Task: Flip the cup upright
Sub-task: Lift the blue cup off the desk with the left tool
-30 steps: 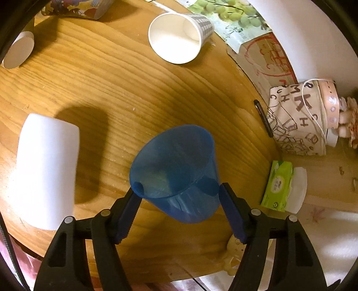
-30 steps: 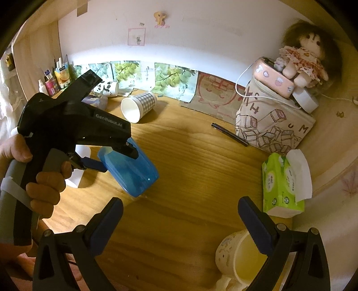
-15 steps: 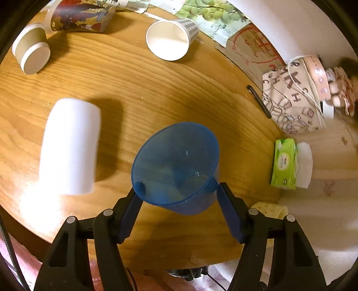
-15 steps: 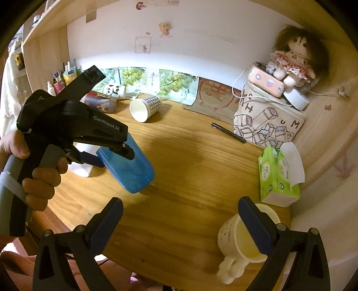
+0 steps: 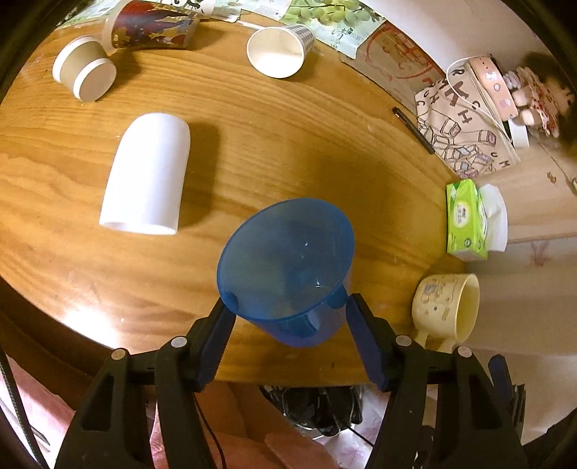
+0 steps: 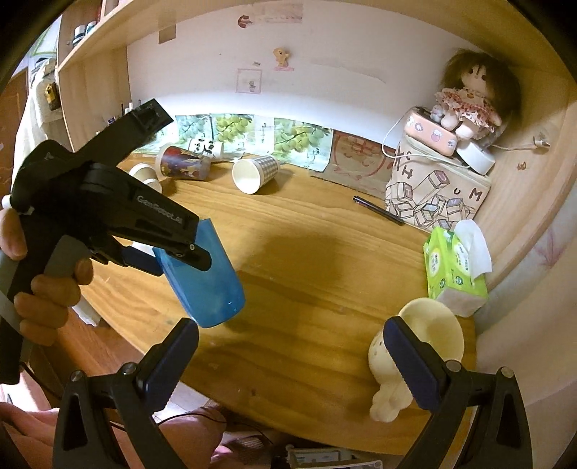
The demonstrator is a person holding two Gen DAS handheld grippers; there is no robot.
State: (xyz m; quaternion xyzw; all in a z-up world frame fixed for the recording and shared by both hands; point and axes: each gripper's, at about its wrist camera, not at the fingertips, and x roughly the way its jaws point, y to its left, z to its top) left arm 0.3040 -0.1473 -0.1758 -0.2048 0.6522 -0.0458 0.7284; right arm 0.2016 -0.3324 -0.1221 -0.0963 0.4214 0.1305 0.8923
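My left gripper [image 5: 290, 317] is shut on a translucent blue plastic cup [image 5: 288, 267], holding it in the air above the wooden table [image 5: 288, 144]. The cup's open mouth faces the left wrist camera. In the right wrist view the same blue cup [image 6: 205, 277] hangs tilted in the left gripper [image 6: 173, 252], its closed base pointing down and to the right. My right gripper [image 6: 288, 357] is open and empty above the table's front edge.
A white cup [image 5: 144, 173] lies on its side at left. Paper cups [image 5: 277, 52] [image 5: 84, 72] and a printed cup [image 5: 151, 25] lie at the back. A cream mug [image 6: 418, 346] lies near the right gripper. A tissue pack [image 6: 454, 267], pen [image 6: 378, 211] and bag [image 6: 432, 194] sit at right.
My left gripper has lifted the blue cup higher and pulled back toward the table's front edge, turning its mouth more toward the camera. The right gripper has risen and stays open.
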